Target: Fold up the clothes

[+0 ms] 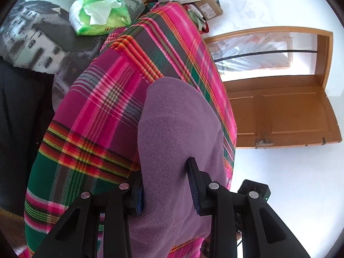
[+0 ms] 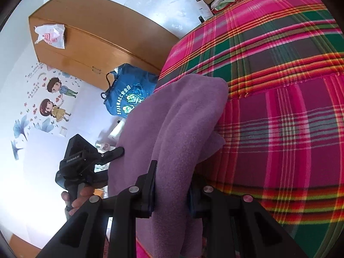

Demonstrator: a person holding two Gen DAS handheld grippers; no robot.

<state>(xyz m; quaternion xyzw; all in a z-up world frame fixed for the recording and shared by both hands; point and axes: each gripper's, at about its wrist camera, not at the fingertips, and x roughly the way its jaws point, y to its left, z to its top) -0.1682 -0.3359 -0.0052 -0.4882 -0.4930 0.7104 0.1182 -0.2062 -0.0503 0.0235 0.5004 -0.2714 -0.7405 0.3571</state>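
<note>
The plaid bedspread (image 1: 103,99) covers the bed, and the purple fleece garment (image 1: 178,133) lies bunched along its edge. Both the left gripper (image 1: 166,190) and the right gripper (image 2: 172,190) are clamped on thick folds of it. Judging by this, carry both held ends together at matching height so the fold lands square.

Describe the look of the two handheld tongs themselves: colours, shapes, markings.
Both tongs are matte black plastic. The left tongs have angular, triangulated linkage arms with round silver pivot pins and flat fingers faced with ribbed dark-blue pads. The right tongs match them. Seen from the right wrist, the left unit's boxy body bears small white lettering.
</note>
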